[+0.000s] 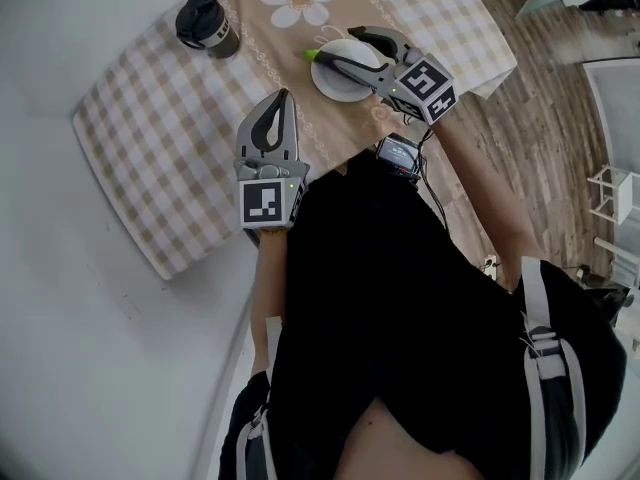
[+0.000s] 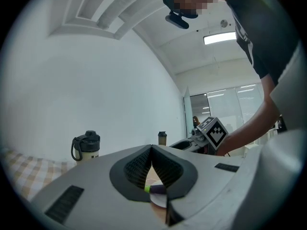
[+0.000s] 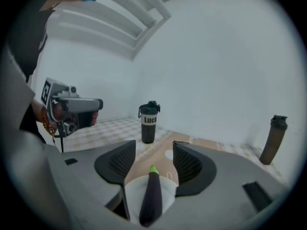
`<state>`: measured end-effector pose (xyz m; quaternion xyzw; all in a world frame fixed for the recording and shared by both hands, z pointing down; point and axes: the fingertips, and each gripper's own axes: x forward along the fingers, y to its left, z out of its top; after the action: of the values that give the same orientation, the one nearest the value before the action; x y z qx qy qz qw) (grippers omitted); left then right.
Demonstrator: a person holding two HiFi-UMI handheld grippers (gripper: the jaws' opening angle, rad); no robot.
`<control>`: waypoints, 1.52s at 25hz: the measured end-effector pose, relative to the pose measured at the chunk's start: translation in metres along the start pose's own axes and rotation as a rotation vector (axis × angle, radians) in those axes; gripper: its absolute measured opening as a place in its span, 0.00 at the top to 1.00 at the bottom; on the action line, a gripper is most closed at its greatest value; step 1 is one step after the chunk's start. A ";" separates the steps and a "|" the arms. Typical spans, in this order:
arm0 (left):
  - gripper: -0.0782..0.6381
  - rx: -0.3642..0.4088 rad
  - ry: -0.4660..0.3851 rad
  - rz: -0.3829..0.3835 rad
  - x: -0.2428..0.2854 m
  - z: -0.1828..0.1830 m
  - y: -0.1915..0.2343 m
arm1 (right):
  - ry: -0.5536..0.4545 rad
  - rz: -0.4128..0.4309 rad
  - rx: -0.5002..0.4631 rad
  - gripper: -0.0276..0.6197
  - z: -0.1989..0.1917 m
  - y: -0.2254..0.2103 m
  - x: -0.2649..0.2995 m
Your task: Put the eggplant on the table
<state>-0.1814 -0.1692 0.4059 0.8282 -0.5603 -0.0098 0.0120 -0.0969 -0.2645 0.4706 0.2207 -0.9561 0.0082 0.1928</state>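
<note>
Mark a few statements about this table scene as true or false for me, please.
1. The eggplant lies on a white plate. True.
2. The left gripper has its jaws spread wide. False: its jaws are together, with nothing between them.
3. The right gripper is open above the eggplant, not clamping it. True.
4. The dark bottle stands on the plate. False: it stands on the checked cloth, apart from the plate.
</note>
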 end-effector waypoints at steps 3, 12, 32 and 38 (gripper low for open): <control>0.90 0.007 -0.010 -0.008 0.005 0.007 0.000 | -0.065 -0.019 0.003 0.57 0.028 -0.001 -0.010; 0.90 0.027 -0.058 -0.025 0.015 0.035 -0.006 | -0.227 -0.052 -0.046 0.57 0.093 0.011 -0.037; 0.90 0.087 -0.137 0.157 0.021 0.083 0.006 | -0.431 -0.238 -0.083 0.70 0.140 0.025 -0.078; 0.90 0.079 -0.126 0.227 0.015 0.073 0.014 | -0.412 -0.244 -0.047 0.80 0.124 0.037 -0.067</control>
<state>-0.1906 -0.1889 0.3331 0.7570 -0.6500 -0.0383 -0.0549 -0.1022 -0.2154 0.3329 0.3270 -0.9414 -0.0827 -0.0014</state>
